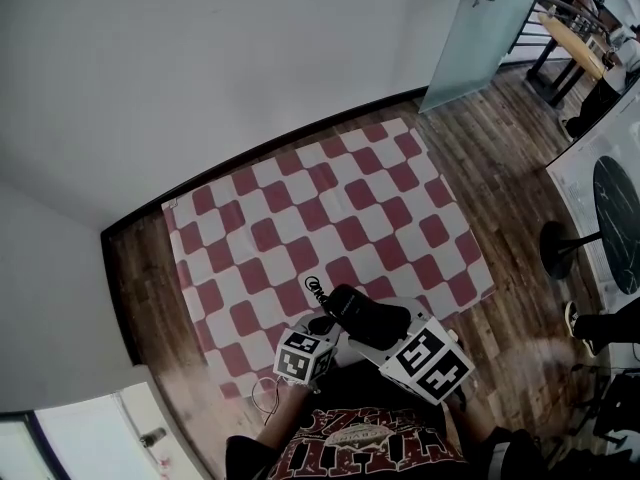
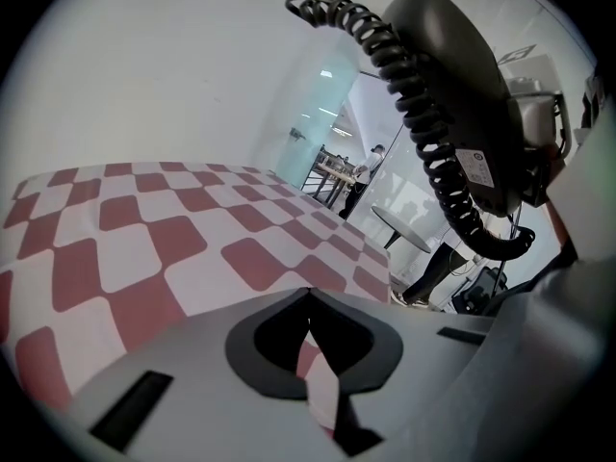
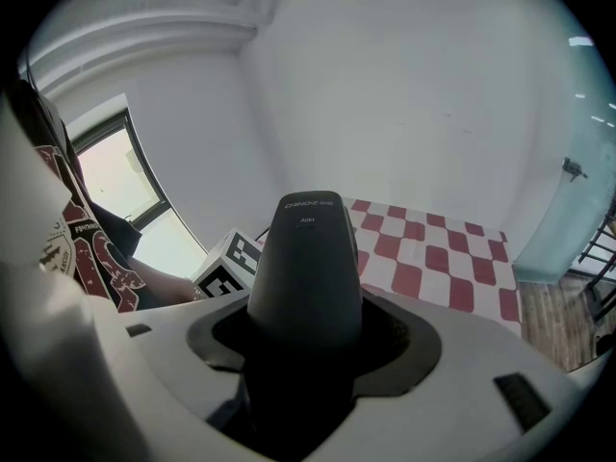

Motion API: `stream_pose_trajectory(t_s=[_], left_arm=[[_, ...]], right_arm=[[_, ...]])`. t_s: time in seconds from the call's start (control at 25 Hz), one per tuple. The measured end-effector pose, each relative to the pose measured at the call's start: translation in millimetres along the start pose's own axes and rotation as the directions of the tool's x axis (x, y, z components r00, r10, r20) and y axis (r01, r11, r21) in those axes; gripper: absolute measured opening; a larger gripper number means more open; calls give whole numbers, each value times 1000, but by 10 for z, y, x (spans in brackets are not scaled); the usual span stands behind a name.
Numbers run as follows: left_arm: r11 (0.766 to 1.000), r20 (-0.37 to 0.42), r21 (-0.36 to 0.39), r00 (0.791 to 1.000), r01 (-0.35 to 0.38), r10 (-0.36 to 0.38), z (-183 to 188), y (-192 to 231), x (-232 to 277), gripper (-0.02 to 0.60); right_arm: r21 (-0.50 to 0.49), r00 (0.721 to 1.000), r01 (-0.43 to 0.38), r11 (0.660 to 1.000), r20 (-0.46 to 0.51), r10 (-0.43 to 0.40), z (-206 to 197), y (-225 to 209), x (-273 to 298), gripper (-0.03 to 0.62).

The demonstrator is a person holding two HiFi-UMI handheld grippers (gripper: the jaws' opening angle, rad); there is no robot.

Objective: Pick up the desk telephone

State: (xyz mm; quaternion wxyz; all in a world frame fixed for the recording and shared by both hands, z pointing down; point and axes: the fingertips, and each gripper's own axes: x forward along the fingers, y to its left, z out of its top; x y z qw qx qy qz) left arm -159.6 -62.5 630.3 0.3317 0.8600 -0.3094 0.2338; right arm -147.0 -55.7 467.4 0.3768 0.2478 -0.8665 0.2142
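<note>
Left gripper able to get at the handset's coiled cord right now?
Probably yes. The coiled cord hangs in open air close by the left gripper, nothing between; the right gripper clamps the handset. Left jaws are together, so they must open first.

Open room for me over the checkered cloth [image 1: 330, 218]; wall [image 1: 200, 58] bounds it (coiled cord [image 2: 421, 128] dangles near side).
</note>
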Motion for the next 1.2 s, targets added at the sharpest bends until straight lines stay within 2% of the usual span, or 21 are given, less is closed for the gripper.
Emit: stream_pose_trajectory(t_s=[0.48,1.2], left_arm=[[1000,-22,0,999,27,-27,-46,-45,39,2],[999,-32,19,999,30,-29,-67,-63,27,2]], right_arm=[[-3,1000,-6,1000,-26,5,-74,-32,49,282],[-7,999,-12,1000,-39,12,-98,20,59,282]])
